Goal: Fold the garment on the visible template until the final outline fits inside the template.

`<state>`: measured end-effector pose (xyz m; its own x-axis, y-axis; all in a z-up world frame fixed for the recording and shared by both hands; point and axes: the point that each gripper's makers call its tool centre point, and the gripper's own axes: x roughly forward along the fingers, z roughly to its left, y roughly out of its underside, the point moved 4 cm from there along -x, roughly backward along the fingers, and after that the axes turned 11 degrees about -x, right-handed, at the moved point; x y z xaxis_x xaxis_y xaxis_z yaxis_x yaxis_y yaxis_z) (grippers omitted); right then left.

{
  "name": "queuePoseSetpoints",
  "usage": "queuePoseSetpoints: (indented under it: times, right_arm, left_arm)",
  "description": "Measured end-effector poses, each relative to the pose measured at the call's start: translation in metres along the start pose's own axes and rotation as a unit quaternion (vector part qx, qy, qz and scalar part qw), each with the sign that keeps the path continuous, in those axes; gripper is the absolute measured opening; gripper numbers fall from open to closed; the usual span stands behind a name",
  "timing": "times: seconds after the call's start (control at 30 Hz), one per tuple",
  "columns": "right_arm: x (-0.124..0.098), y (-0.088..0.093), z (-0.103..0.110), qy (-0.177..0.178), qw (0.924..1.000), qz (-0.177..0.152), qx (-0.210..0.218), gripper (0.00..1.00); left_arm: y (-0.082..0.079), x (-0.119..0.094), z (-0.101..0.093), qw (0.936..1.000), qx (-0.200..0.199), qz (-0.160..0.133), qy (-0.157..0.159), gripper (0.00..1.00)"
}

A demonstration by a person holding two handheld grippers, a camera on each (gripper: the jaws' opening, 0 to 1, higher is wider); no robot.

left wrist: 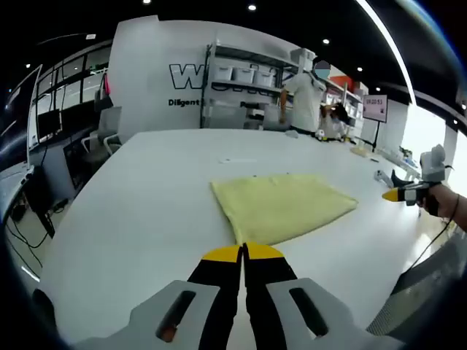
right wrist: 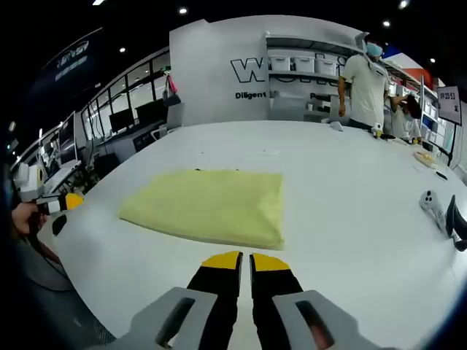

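Folded yellow garment (left wrist: 281, 205) flat on white table (left wrist: 146, 189); left gripper (left wrist: 242, 253), right gripper (right wrist: 244, 259) jaws closed, empty

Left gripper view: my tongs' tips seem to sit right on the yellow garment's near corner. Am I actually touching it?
Observer: No. In the right gripper view the left gripper is off to the side of the folded yellow garment, with a strip of bare white table between them.
Operator: And the side facing the right gripper, how does it lie?
Observer: That edge runs straight, with the layers stacked flush and ending in a neat corner. The right gripper has its tongs closed just short of that edge, holding nothing.
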<state>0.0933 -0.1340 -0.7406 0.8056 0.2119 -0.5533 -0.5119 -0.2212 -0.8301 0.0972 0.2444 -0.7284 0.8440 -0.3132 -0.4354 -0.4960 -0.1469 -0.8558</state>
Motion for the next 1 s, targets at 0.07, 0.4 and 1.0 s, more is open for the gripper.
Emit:
queuePoseSetpoints:
  times: [0.07, 0.4, 1.0]
  right_arm:
    - [-0.003, 0.002, 0.007, -0.007, 1.0000, 0.007, -0.001, 0.02]
    - [-0.017, 0.003, 0.020, -0.001, 1.0000, 0.007, -0.002, 0.07]
    - [-0.027, 0.015, 0.021, 0.035, 0.9986, 0.038, 0.009, 0.99]
  left_arm:
    - [0.003, -0.006, -0.001, 0.9998, 0.017, 0.000, -0.008, 0.00]
    - [0.000, -0.020, -0.009, 0.9998, 0.016, -0.013, -0.008, 0.00]
    - [-0.011, -0.033, -0.005, 0.9988, 0.023, -0.013, -0.041, 0.96]
